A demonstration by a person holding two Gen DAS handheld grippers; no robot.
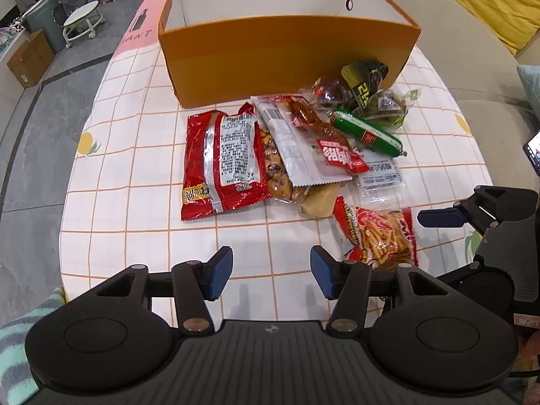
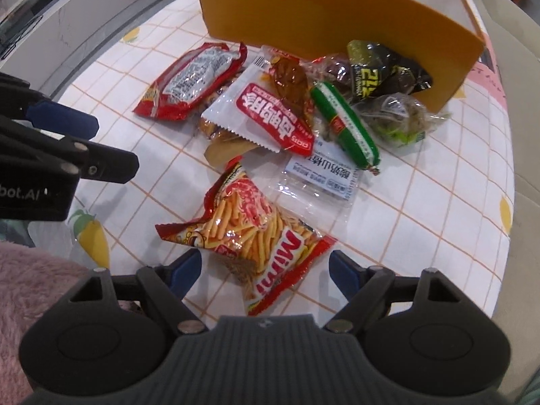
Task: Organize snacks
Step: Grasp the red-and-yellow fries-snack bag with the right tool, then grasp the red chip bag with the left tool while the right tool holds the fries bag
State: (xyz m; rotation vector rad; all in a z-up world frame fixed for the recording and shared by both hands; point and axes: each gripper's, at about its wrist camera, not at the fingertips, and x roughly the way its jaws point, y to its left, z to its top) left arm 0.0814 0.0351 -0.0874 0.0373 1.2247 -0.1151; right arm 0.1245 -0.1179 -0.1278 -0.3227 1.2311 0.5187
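Observation:
A pile of snacks lies in front of an open orange box (image 1: 287, 57) that looks empty inside. The pile holds a big red bag (image 1: 219, 162), a white-and-red chicken-leg pack (image 1: 317, 141), a green sausage (image 1: 368, 131), a black packet (image 1: 366, 81) and a clear pack (image 1: 381, 175). A Mimi stick-snack bag (image 2: 253, 236) lies nearest. My left gripper (image 1: 271, 273) is open over bare cloth, left of that bag. My right gripper (image 2: 265, 273) is open with the Mimi bag between its fingers. The box also shows in the right wrist view (image 2: 337, 10).
The round table wears a white cloth with an orange grid (image 1: 135, 168). A beige sofa (image 1: 472, 67) with a yellow cushion curves behind the table. The floor at left holds a grey bin, a stool and a cardboard box (image 1: 30, 57).

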